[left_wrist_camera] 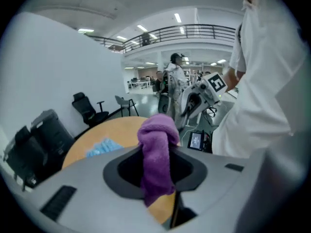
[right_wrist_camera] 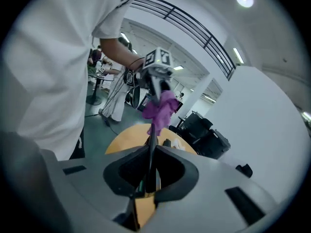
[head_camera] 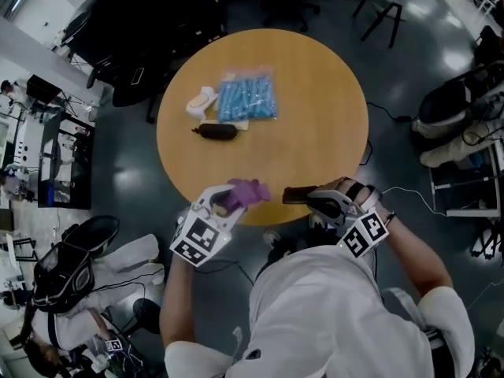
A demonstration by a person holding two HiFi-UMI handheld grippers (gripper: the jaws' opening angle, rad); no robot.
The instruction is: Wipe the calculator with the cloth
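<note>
In the head view my left gripper (head_camera: 230,201) is shut on a purple cloth (head_camera: 250,190), bunched and held up over the near edge of the round wooden table (head_camera: 315,109). My right gripper (head_camera: 315,199) is shut on the dark, thin calculator (head_camera: 296,195), which points left toward the cloth. In the right gripper view the calculator (right_wrist_camera: 150,164) stands edge-on between the jaws and reaches up to the cloth (right_wrist_camera: 163,108). The left gripper view shows the cloth (left_wrist_camera: 158,154) draped between its jaws, with the right gripper's marker cube (left_wrist_camera: 216,83) beyond. Whether cloth and calculator touch is not clear.
A blue packet (head_camera: 246,97), a white object (head_camera: 201,101) and a dark oblong object (head_camera: 219,132) lie on the far left part of the table. Black chairs (head_camera: 378,6) and equipment ring the table. Another person in white (head_camera: 118,262) is at lower left.
</note>
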